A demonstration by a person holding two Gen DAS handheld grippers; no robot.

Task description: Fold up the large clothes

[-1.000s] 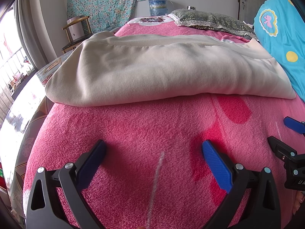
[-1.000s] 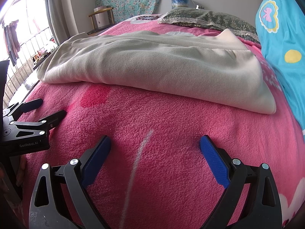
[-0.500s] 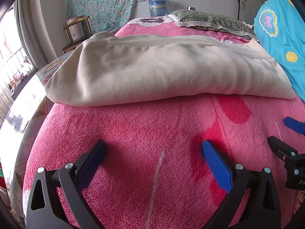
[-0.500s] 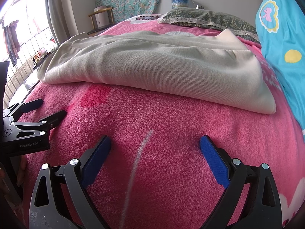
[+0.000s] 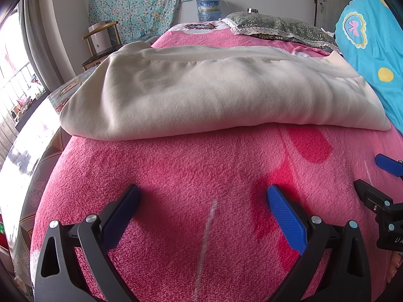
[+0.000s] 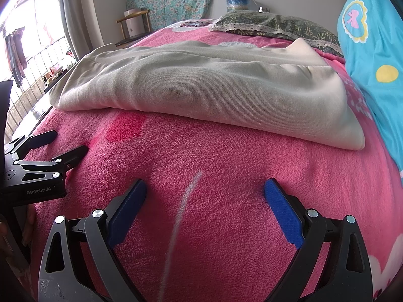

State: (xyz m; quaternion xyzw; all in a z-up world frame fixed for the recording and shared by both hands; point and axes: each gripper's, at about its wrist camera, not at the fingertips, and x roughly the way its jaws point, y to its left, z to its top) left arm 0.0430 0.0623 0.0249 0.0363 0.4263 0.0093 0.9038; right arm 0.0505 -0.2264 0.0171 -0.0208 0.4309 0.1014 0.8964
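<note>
Nearest the lens, the left gripper (image 5: 201,196) is held low over a pink fleece blanket (image 5: 191,166), its blue-padded fingers (image 5: 284,216) spread wide with nothing between them; the right gripper (image 6: 205,191) is held the same way just alongside, fingers apart and empty, and each tool is caught at the edge of the other's view. A pale streak (image 6: 183,209) is seen running across the fleece between the right gripper's fingers. Beyond both, well clear of the fingertips, a cream garment (image 5: 214,93) is laid folded across the blanket, its long folded edge turned toward the grippers and one corner reaching toward a turquoise cartoon-print quilt (image 6: 372,58) at the right. Farther back, a lace-trimmed green pillow (image 5: 277,27) is seen at the head of the bed; a wooden chair (image 5: 100,42), a floral cloth (image 5: 136,2) hung on the wall and a water jug (image 5: 209,7) are seen behind it. No change is noted from the frames a second earlier: grippers and garment are found in the same places.
</note>
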